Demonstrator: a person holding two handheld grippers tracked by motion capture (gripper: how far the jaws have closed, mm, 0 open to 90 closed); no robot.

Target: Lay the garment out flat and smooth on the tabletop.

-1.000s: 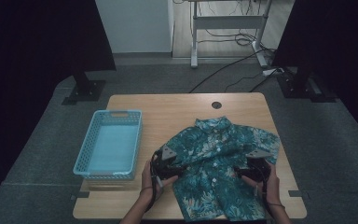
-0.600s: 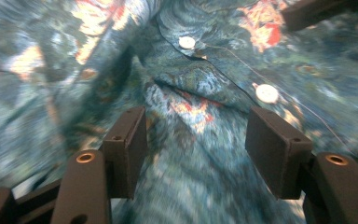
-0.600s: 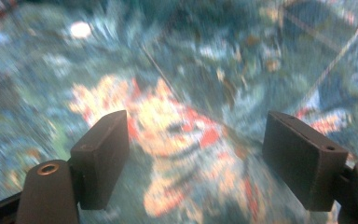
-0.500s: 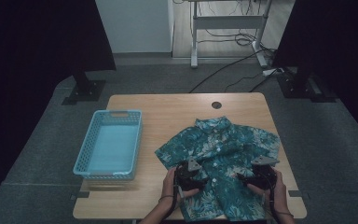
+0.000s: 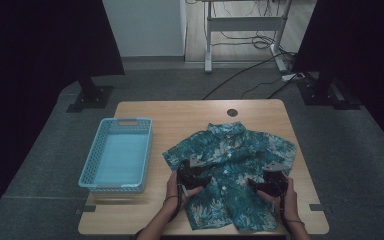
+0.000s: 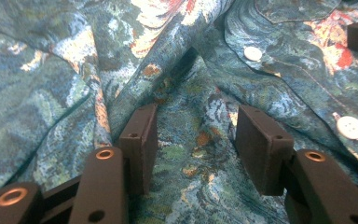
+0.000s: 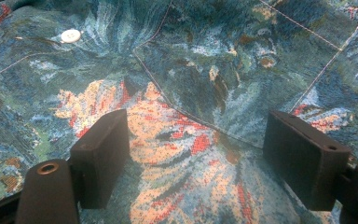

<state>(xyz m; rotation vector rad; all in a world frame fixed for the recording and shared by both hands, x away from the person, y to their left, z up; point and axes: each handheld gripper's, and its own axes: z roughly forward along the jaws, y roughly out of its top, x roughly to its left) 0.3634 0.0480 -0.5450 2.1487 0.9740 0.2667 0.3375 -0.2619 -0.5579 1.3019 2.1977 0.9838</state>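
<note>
High view, blue basket (image 5: 116, 157) left of floral shirt (image 5: 230, 175), both hand-held grippers spread over cloth, seemingly gripping nothing.

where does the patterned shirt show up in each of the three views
High view: the shirt lies spread on the near right part of the table, right of the blue basket.
Left gripper view: its creased cloth spans the frame behind the open jaws.
Right gripper view: its cloth spans the frame, pocket seam at centre.
Shared landmark: the white buttons down the shirt's front.
</note>
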